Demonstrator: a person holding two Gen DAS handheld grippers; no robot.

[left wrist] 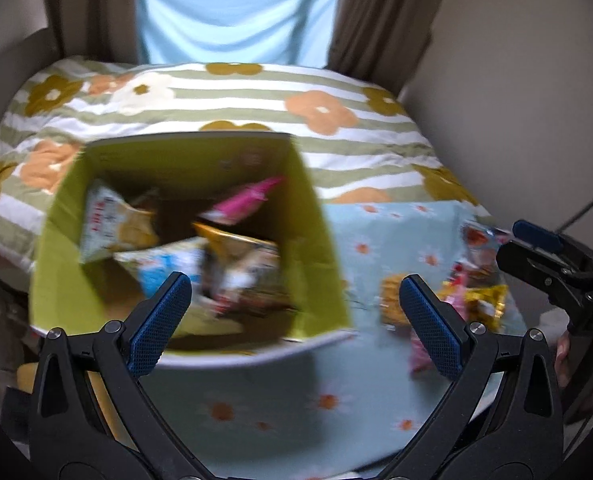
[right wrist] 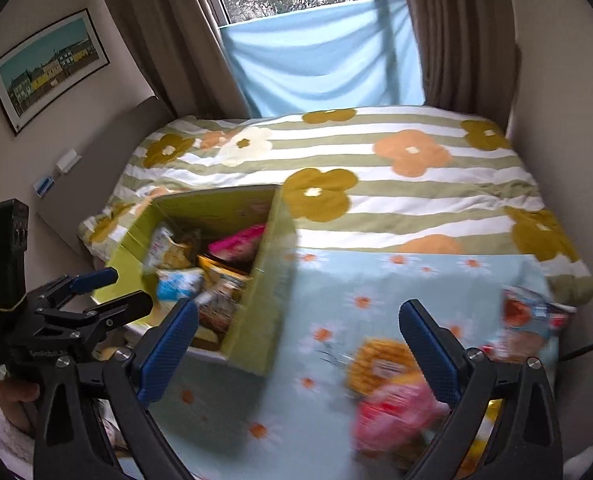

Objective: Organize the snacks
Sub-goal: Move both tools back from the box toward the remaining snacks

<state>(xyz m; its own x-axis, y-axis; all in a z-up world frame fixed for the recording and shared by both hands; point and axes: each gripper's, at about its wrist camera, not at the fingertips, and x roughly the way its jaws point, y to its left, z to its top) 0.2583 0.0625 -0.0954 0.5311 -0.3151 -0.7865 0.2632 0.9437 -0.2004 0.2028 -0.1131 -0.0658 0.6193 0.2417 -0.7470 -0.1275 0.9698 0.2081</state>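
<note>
Bedroom setup: striped flower bedspread point(right wrist: 376, 208) in the back, brown curtains point(right wrist: 456, 40) and a blue sheet point(right wrist: 320, 60) over the window, framed picture point(right wrist: 48, 64) on the left wall. Nearer the camera, a pale blue daisy cloth point(right wrist: 336, 320) is spread over the work area, probably so the snacks have one flat spot to sit on.

On the left sits a green box point(left wrist: 316, 248), open at the top, with several snack packets already inside: a white and orange bag point(left wrist: 112, 220), a pink wrapper point(left wrist: 248, 200), a blue and white pack point(left wrist: 168, 268) and a gold-edged bag point(left wrist: 236, 256). They lie tilted and piled on each other, so it looks like they got dropped in rather than lined up.

Loose snacks wait on the cloth to the right, well apart from the box: a round yellow pack point(right wrist: 380, 364), a pink packet point(right wrist: 396, 412) just beside it and nearer, and a red and blue bag point(right wrist: 528, 320) out by the right edge. All of it is blurry, so no reading labels.

Left gripper point(left wrist: 294, 312) hangs over the near rim of the box with its jaws spread wide and nothing between them. Right gripper point(right wrist: 298, 344) is also wide open and holding nothing, aimed between the box and the loose pile. My guess is the right one goes for the yellow or pink pack next, since those lie closest to its right finger. Job looks maybe halfway done.
</note>
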